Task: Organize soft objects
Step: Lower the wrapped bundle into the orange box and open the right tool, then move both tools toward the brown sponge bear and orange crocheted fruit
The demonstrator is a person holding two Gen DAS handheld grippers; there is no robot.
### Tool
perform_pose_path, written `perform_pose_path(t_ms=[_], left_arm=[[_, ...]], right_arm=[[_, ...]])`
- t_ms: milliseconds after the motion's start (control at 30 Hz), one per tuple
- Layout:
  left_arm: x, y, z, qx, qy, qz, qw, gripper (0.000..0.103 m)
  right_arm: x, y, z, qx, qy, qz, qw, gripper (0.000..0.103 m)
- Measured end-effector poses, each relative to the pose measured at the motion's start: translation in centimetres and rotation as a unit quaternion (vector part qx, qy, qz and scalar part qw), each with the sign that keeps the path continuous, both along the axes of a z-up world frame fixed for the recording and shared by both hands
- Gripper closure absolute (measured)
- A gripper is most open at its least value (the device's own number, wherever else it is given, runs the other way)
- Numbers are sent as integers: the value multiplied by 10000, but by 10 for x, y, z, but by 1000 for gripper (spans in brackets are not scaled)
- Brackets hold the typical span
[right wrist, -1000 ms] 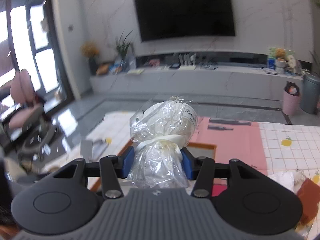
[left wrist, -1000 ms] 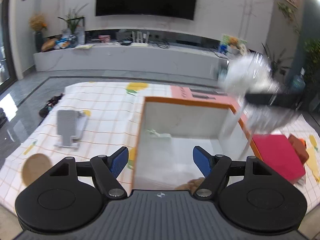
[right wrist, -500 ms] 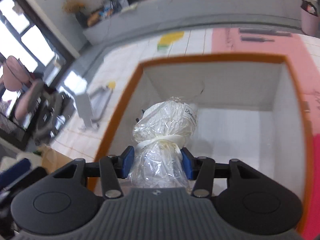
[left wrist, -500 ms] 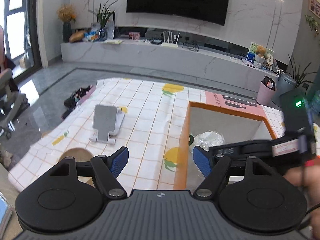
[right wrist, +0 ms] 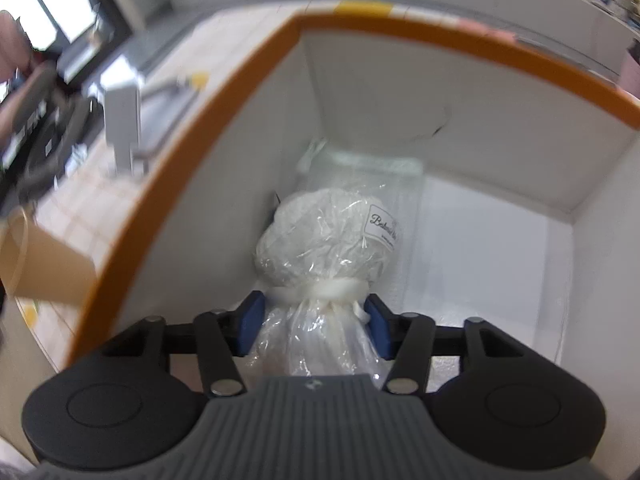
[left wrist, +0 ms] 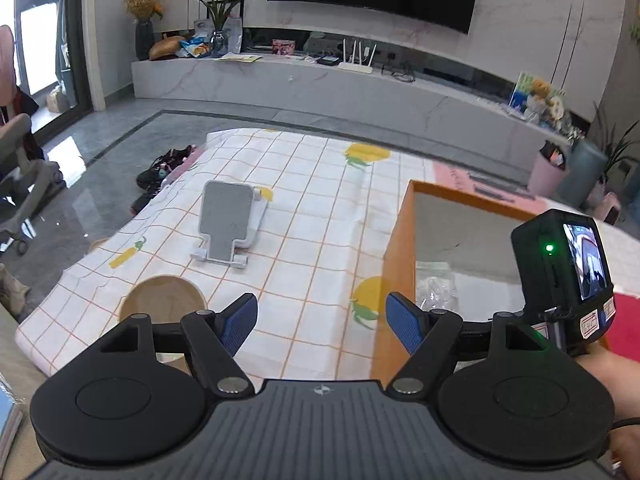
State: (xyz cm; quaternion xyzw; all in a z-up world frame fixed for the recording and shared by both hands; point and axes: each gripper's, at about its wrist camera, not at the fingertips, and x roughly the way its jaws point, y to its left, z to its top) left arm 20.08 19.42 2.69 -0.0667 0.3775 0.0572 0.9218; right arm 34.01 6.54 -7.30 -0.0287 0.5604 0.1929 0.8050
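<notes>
My right gripper (right wrist: 314, 326) is shut on a white soft item wrapped in clear plastic (right wrist: 326, 240), held by its tied neck low inside the orange-rimmed white box (right wrist: 224, 92), near the left wall. Another clear plastic packet (right wrist: 360, 168) lies on the box floor behind it. In the left wrist view the box (left wrist: 394, 248) stands at the right, with crinkled plastic (left wrist: 434, 290) visible inside. My left gripper (left wrist: 322, 322) is open and empty above the checked cloth, left of the box.
A grey phone stand (left wrist: 226, 222) sits on the checked cloth (left wrist: 312, 200). A brown paper cup (left wrist: 162, 306) stands near the front left. The right gripper's camera unit (left wrist: 564, 272) rises over the box. A red item (left wrist: 626, 328) lies right of the box.
The right gripper has lowered the wrapped item deeper into the box toward its left wall. The left gripper has swung further left, away from the box.
</notes>
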Motion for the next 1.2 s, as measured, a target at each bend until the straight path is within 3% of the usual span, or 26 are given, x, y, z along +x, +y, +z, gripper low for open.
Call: perform_pose_path(t_ms=[100, 233, 400, 500, 600, 733, 867, 1000, 1200], left_arm=[[1, -3, -3, 10, 70, -54, 10000, 17], [1, -9, -5, 138, 131, -108, 9998, 17], [-4, -10, 1, 406, -76, 82, 9991, 18], [-4, -6, 3, 316, -64, 94, 9994, 18], [-4, -4, 2, 252, -18, 116, 9996, 18], [-6, -6, 9, 168, -56, 50, 9998, 18], [-12, -9, 27, 56, -271, 344, 9990, 18], [-24, -17, 45, -52, -478, 40, 9988, 18], [-48, -45, 63, 198, -833, -196, 9961, 18]], right_arm=[[-4, 1, 3, -124, -119, 68, 9998, 41], [-14, 0, 11, -678, -520, 173, 9962, 8], [-37, -4, 43, -541, -1412, 485, 9873, 5], [-49, -6, 65, -436, -1891, 718, 9784, 3], [-60, -12, 85, -398, -2232, 585, 9722, 3], [-85, -38, 112, -102, -2389, 420, 9701, 3], [-110, -65, 133, 315, -2498, 256, 9674, 3], [-134, -87, 151, 628, -2615, -141, 9630, 3], [-167, -119, 176, 662, -2746, -488, 9580, 3]])
